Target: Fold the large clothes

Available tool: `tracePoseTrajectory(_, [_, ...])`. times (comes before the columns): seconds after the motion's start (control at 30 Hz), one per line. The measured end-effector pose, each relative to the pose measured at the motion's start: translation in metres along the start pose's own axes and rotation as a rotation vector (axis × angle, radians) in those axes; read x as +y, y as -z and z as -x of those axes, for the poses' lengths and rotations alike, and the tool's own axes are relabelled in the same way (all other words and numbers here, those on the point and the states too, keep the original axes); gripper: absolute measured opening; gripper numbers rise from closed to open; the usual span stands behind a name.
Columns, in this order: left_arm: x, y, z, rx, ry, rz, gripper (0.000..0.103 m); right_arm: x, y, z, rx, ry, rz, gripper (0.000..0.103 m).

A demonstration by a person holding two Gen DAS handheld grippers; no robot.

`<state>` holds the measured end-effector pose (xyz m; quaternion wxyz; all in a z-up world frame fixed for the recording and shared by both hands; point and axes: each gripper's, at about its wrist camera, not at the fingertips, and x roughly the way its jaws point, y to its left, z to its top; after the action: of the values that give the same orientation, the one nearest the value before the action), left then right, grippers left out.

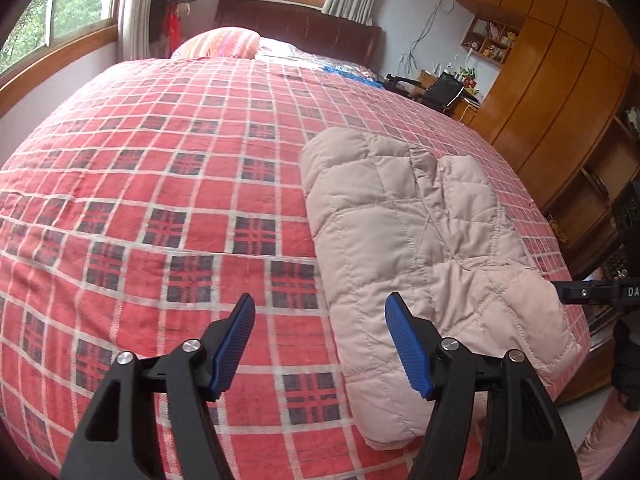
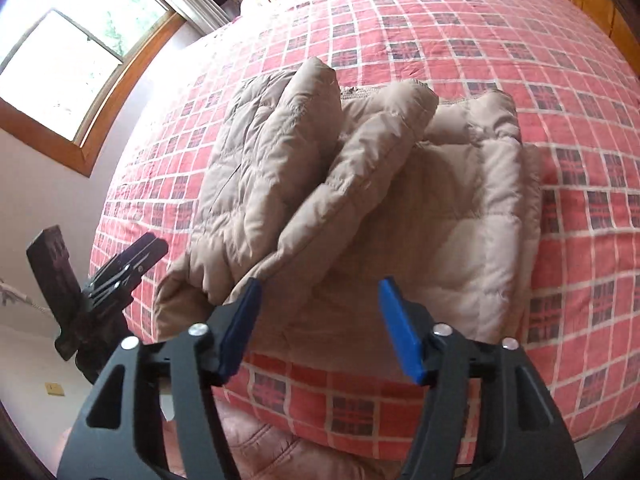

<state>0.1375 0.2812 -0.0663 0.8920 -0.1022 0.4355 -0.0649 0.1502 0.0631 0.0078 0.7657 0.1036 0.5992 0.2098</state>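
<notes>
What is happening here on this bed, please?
A person is folding a beige padded jacket on a bed with a red checked blanket, using a gripper in each hand. The jacket lies in a thick folded bundle near the bed's edge. Both the left gripper and the right gripper are open and hold nothing. The right one is close to the jacket; the left one is beside it.
</notes>
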Motion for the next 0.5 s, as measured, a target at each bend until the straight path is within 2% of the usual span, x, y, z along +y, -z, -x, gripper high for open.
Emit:
tracePoseTrajectory(0.07, [0.005,-0.001,-0.002,0.006,-0.007,0.007,0.068,-0.009,-0.011,-0.003,0.024,-0.042,-0.054,0.064])
tracePoseTrajectory(0.13, [0.009,0.001,-0.004,0.013,-0.015,0.008,0.068,-0.022,-0.026,-0.005,0.009,-0.047,-0.075,0.064])
tracePoseTrajectory(0.27, [0.018,0.002,-0.011,0.029,-0.017,0.014,0.068,-0.024,-0.031,0.004,-0.023,-0.04,-0.092,0.067])
tracePoseTrajectory(0.5, [0.014,-0.005,-0.019,0.041,-0.038,0.014,0.068,-0.012,-0.047,-0.029,0.051,-0.031,-0.09,0.069])
